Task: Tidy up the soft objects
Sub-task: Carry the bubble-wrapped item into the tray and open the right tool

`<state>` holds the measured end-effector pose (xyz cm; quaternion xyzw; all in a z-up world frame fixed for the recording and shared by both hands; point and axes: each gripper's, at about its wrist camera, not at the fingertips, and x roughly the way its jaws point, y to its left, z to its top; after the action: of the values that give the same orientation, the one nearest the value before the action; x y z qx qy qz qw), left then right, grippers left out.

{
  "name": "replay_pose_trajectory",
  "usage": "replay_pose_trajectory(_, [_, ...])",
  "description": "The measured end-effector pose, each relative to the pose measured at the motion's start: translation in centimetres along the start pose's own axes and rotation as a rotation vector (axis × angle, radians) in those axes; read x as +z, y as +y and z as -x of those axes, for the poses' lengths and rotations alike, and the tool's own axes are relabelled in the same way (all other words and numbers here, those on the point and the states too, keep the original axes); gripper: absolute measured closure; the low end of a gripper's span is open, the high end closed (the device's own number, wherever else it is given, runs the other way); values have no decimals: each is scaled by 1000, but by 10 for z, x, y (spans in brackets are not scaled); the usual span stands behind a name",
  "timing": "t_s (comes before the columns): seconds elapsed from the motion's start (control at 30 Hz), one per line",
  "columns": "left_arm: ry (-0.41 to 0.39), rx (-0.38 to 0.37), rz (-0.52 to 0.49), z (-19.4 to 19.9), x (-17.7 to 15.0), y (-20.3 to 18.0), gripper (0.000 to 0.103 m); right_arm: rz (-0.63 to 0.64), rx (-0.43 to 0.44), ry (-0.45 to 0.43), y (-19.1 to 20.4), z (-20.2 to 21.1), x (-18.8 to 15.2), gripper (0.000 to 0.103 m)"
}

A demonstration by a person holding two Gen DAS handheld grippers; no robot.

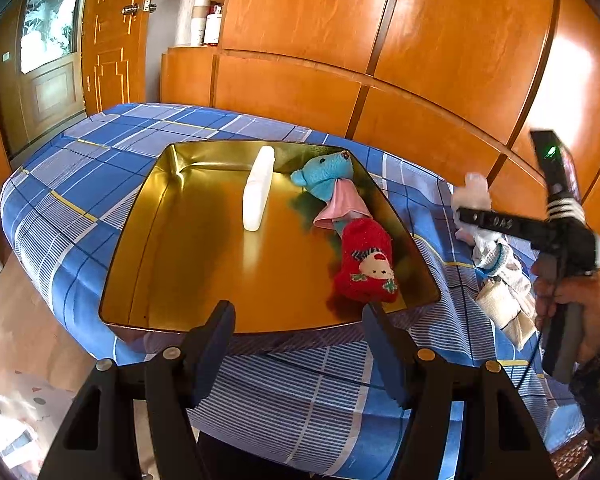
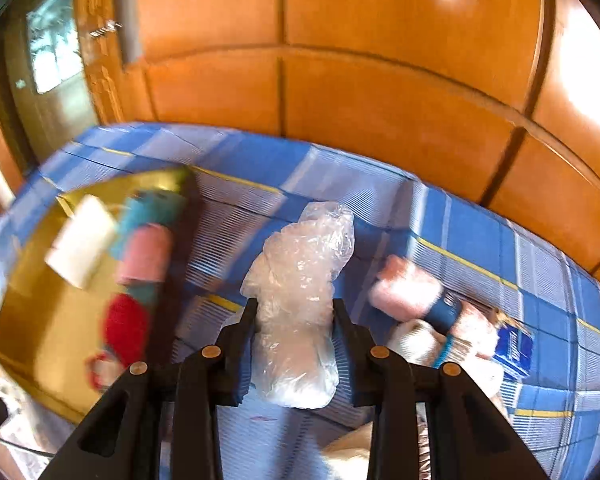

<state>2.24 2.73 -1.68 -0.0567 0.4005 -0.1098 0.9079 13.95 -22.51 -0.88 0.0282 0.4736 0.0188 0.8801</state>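
A gold tray (image 1: pixel 188 264) sits on the blue plaid bed. In it lie a white stick-shaped object (image 1: pixel 258 188), a blue plush toy with a pink cloth (image 1: pixel 326 178) and a red sock with a cartoon face (image 1: pixel 366 266). My left gripper (image 1: pixel 300 320) is open and empty, just short of the tray's near rim. My right gripper (image 2: pixel 294 312) is shut on a crumpled clear plastic bag (image 2: pixel 300 280), held above the bed to the right of the tray (image 2: pixel 40 320). It also shows in the left wrist view (image 1: pixel 474 204).
Several soft items lie on the bed right of the tray: pink and white socks (image 2: pixel 408 292), a white sock with a blue band (image 1: pixel 496 256) and a blue packet (image 2: pixel 514 348). Wooden wardrobe panels (image 1: pixel 380 60) stand behind the bed. A door (image 1: pixel 48 72) is at the left.
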Motion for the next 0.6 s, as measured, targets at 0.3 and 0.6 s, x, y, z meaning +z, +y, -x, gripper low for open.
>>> replay_pose_trajectory(0.3, [3,20,19,-2,3,7,36,135,251,-34,88,18,16,70])
replay_pose_trajectory(0.6, [5,63,52,-3,8,24,36,226,305,44,146,-7,13,70])
